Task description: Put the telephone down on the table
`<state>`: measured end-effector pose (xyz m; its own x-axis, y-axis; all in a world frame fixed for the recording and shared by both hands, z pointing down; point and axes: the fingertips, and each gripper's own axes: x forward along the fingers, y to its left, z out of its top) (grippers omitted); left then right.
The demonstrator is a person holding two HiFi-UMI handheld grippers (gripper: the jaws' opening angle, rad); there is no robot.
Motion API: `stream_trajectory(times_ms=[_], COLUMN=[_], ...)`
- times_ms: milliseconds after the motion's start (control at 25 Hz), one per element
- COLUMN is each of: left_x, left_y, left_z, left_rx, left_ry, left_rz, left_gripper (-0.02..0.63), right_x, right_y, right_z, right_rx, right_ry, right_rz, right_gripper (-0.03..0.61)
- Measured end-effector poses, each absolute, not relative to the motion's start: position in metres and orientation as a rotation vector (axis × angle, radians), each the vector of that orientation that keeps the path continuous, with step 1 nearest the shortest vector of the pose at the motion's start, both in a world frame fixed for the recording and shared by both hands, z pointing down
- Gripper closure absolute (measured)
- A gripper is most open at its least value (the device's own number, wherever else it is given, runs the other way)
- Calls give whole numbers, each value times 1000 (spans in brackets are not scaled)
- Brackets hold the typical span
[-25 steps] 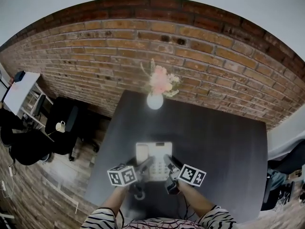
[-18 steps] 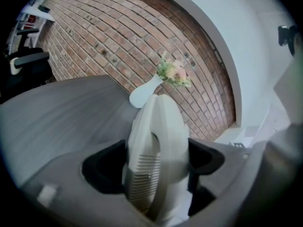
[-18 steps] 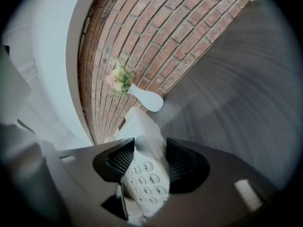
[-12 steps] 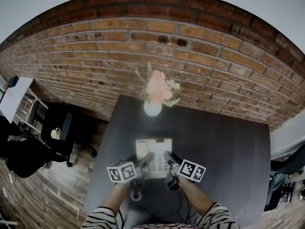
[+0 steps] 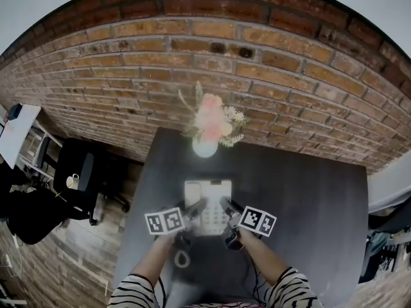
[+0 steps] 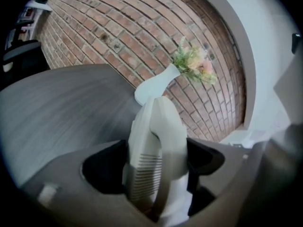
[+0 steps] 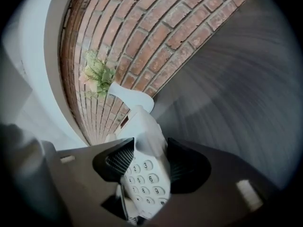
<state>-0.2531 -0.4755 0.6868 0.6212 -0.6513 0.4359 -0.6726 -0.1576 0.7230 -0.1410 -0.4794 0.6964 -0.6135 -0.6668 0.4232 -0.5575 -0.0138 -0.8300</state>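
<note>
Over the near middle of the dark table (image 5: 302, 210), the white telephone (image 5: 207, 208) is clamped between two grippers, with its handset on the left and its keypad (image 7: 144, 178) on the right. The left gripper (image 5: 193, 208) grasps the telephone's left edge, its jaws set wide and the handset side filling the gap between them. The right gripper (image 5: 227, 208) grasps the right edge the same way, its pads against the keypad side. Both grippers point toward the far side and tilt somewhat downward. Whether the base touches the tabletop cannot be told. A coiled cord (image 5: 182, 259) lies at the near edge, just behind the left gripper. At the far edge a white vase (image 5: 205, 148) of pink flowers (image 5: 212, 117) stands before a brick wall (image 5: 128, 69), apart from the telephone. Left of the table is a black chair (image 5: 82, 165), with a mug (image 5: 73, 181) close by it.
</note>
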Motion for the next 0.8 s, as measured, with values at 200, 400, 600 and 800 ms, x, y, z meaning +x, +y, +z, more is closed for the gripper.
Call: stream_trajectory(times_ms=[200, 400, 600, 800], left_x=[-256, -256, -255, -255], left_y=[-480, -484, -484, -484], left_z=[703, 709, 713, 718], left_rx=[1823, 1798, 1788, 1779], left_ry=[-1063, -1072, -1087, -1112], left_rz=[64, 96, 119, 124], left_gripper=[221, 225, 225, 225], right_x=[-143, -143, -142, -142], right_y=[-483, -487, -487, -488], right_z=[701, 704, 706, 709], right_rx=[-1323, -1311, -1319, -1324], right_ry=[2119, 2101, 2104, 2104], right_rz=[-1722, -1740, -1755, -1772], right_gripper=[370, 370, 370, 368])
